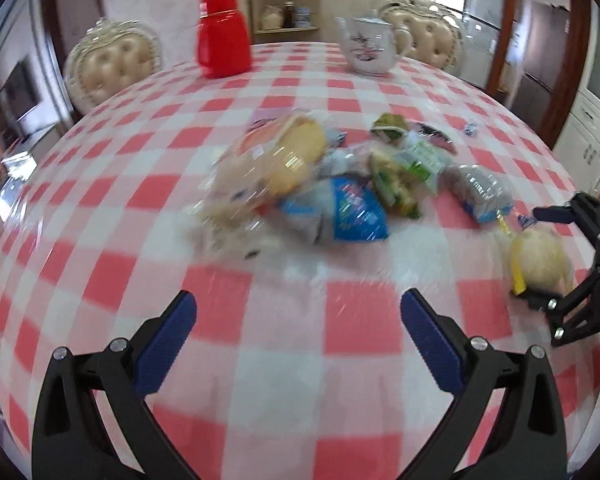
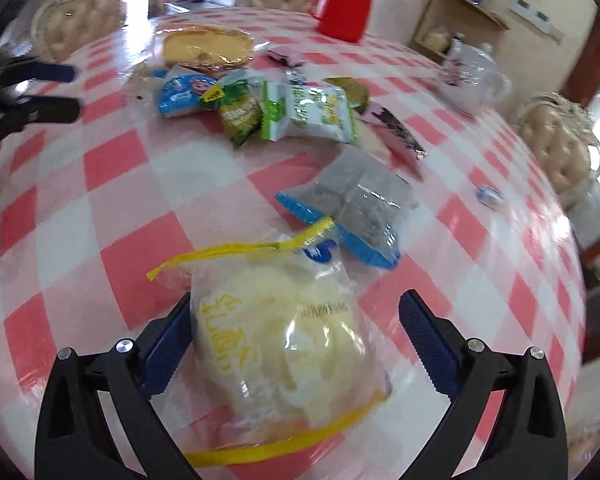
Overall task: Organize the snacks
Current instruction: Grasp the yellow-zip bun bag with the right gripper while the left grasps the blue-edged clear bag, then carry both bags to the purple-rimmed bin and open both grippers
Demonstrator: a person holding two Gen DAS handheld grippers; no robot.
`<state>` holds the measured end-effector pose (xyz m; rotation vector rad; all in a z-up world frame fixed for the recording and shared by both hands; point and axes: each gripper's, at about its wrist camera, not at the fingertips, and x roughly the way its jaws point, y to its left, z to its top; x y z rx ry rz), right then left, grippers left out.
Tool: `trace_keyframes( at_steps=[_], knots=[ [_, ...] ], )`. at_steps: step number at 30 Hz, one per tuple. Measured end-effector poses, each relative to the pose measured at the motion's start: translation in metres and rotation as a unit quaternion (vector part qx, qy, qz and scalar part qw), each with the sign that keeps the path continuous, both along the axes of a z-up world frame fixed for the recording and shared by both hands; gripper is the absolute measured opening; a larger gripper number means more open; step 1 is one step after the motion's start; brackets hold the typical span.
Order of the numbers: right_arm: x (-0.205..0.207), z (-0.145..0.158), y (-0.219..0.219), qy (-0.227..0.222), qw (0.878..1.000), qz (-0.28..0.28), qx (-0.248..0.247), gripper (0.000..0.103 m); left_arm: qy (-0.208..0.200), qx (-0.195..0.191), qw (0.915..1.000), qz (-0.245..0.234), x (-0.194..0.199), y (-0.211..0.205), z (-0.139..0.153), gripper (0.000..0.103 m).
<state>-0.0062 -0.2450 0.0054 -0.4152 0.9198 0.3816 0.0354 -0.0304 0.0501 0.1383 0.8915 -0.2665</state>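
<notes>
The right gripper (image 2: pixel 296 336) reaches low and forward over the table (image 1: pixel 284 380), its blue-padded jaws spread wide on either side of a clear-wrapped pale yellow bun (image 2: pixel 284 332) with yellow strip seals; the left pad sits against the wrapper while the right pad stands apart from it, so the bun lies between the jaws rather than being pinched. From the left wrist view the same bun (image 1: pixel 540 260) lies near the table's right edge, with the right gripper (image 1: pixel 540 256) coming in from that side. The left gripper (image 1: pixel 298 320) hangs above bare checked cloth near the front edge, tilted down towards the heap, its jaws wide and with nothing between them. Just beyond the bun lies a blue-edged clear pack of grey cake (image 2: pixel 352 208). Towards the middle of the table the other snacks are heaped: a large wrapped yellow cake (image 2: pixel 208 48), a blue and white packet (image 2: pixel 184 94), a green packet (image 2: pixel 238 114) and a white and green packet (image 2: pixel 308 112), overlapping one another. Along the far edge stand a red jug (image 1: pixel 222 34) and a white teapot (image 1: pixel 366 46), well apart from the heap. Padded chairs (image 1: pixel 108 64) stand around the far side.
</notes>
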Motion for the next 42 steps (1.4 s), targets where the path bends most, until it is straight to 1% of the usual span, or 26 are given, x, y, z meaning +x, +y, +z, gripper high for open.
trace_keyframes(
  at_steps=[1,2,3,4,6,7,9,11,12,13,14,16,18,19,20,21,22,25,28,31,34,37,42],
  knots=[
    [0.001,-0.001,-0.004,0.003,1.000,0.007,0.015,0.080,0.003,-0.006,1.0000,-0.007,0.003,-0.007,0.001,0.102],
    [-0.001,-0.001,-0.010,0.003,0.999,0.014,0.041,0.065,0.006,-0.012,0.9997,-0.021,0.005,-0.019,0.001,0.102],
    [-0.003,0.000,-0.014,0.005,0.998,0.016,0.063,0.064,0.005,-0.014,0.9993,-0.034,0.006,-0.033,0.001,0.102],
    [-0.008,0.001,-0.021,-0.006,0.997,-0.001,0.071,0.063,0.003,-0.012,0.9990,-0.043,0.007,-0.043,0.000,0.102],
    [-0.019,0.003,-0.032,-0.032,0.996,-0.042,0.066,0.062,0.005,-0.004,0.9974,-0.072,0.011,-0.075,-0.007,0.102],
    [-0.029,0.007,-0.046,-0.044,0.992,-0.079,0.083,0.062,0.008,-0.002,0.9964,-0.085,0.014,-0.090,-0.011,0.102],
    [-0.041,0.014,-0.067,-0.061,0.982,-0.131,0.120,0.062,0.016,-0.006,0.9950,-0.098,0.021,-0.121,-0.020,0.102],
    [-0.055,0.020,-0.095,-0.084,0.964,-0.199,0.154,0.062,0.028,-0.026,0.9944,-0.099,0.032,-0.147,-0.026,0.102],
    [-0.059,0.021,-0.105,-0.086,0.957,-0.220,0.170,0.062,0.033,-0.033,0.9943,-0.096,0.036,-0.159,-0.028,0.102],
    [-0.066,0.021,-0.118,-0.091,0.945,-0.246,0.194,0.062,0.040,-0.037,0.9947,-0.087,0.043,-0.174,-0.031,0.102],
    [-0.069,0.021,-0.123,-0.093,0.940,-0.259,0.202,0.062,0.042,-0.039,0.9952,-0.079,0.049,-0.188,-0.033,0.102],
    [-0.075,0.020,-0.129,-0.097,0.934,-0.276,0.203,0.062,0.041,-0.021,0.9976,-0.052,0.061,-0.212,-0.036,0.102],
    [-0.080,0.021,-0.134,-0.098,0.932,-0.282,0.203,0.062,0.040,-0.007,0.9990,-0.018,0.074,-0.227,-0.042,0.102],
    [-0.082,0.021,-0.134,-0.099,0.931,-0.285,0.204,0.062,0.045,-0.001,0.9989,-0.007,0.079,-0.230,-0.046,0.098],
    [-0.084,0.022,-0.135,-0.098,0.930,-0.288,0.207,0.062,0.053,0.003,0.9986,-0.002,0.081,-0.230,-0.050,0.087],
    [-0.085,0.022,-0.134,-0.098,0.930,-0.287,0.207,0.062,0.037,0.011,0.9992,0.000,0.077,-0.232,-0.052,0.074],
    [-0.086,0.022,-0.134,-0.097,0.931,-0.287,0.205,0.062,0.029,0.015,0.9995,-0.004,0.072,-0.232,-0.051,0.068],
    [-0.092,0.021,-0.129,-0.095,0.933,-0.283,0.202,0.062,0.022,0.010,0.9995,-0.022,0.052,-0.220,-0.050,0.064],
    [-0.092,0.016,-0.117,-0.085,0.933,-0.284,0.203,0.062,0.010,0.011,0.9994,-0.030,0.028,-0.198,-0.049,0.064],
    [-0.094,0.017,-0.096,-0.082,0.937,-0.272,0.205,0.062,0.002,-0.004,0.9999,-0.016,0.006,-0.166,-0.043,0.064],
    [-0.092,0.015,-0.071,-0.072,0.943,-0.258,0.199,0.062,-0.014,-0.013,0.9997,0.014,-0.015,-0.128,-0.036,0.064],
    [-0.093,0.015,-0.046,-0.068,0.947,-0.247,0.194,0.062,-0.018,-0.020,0.9989,0.037,-0.031,-0.094,-0.035,0.064],
    [-0.096,0.015,-0.011,-0.069,0.947,-0.243,0.197,0.062,-0.026,-0.035,0.9971,0.063,-0.058,-0.046,-0.030,0.064]
  ],
)
